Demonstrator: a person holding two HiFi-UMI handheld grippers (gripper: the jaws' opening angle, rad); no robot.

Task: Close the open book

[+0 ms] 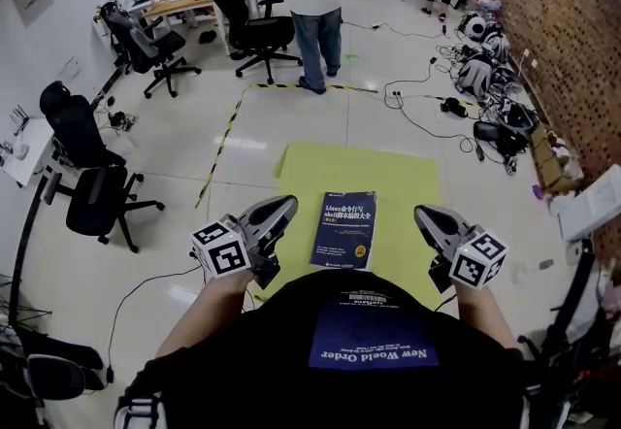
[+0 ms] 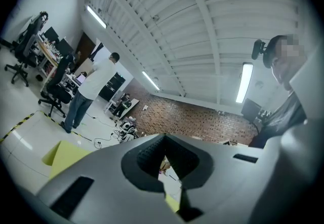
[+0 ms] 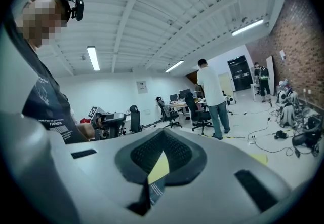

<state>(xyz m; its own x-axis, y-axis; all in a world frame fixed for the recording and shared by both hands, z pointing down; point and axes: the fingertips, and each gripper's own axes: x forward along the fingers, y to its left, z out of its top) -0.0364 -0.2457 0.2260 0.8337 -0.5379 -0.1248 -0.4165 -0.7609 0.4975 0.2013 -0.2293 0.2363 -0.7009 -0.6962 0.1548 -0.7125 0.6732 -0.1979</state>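
Landmark: the book (image 1: 346, 230).

- Well left of the book: black office chairs (image 1: 92, 180) on the pale floor (image 1: 184, 150). A black-and-yellow tape line (image 1: 221, 144) runs across the floor between the chairs and the book.
- Just left of the book: left hand-held gripper (image 1: 279, 212), raised off the floor, tips aimed away from the wearer. Jaws are together with nothing between them. Its marker cube (image 1: 221, 247) sits at the rear, above the wearer's forearm.
- The book: blue cover, lying flat and shut, front cover up, on a yellow mat (image 1: 408, 184) spread on the floor. It lies between the two grippers, and neither touches it.
- Beyond the book, well apart: a standing person (image 1: 315, 0) in a white top and jeans, beside a table (image 1: 179, 2) with monitors.
- Just right of the book: right hand-held gripper (image 1: 429, 219), also off the floor. Jaws are closed against each other and hold nothing; the right gripper view shows only a sliver of mat and book through the gap.
- Well right of the book: loose cables (image 1: 427, 116), black gear, then a brick wall (image 1: 572, 39).
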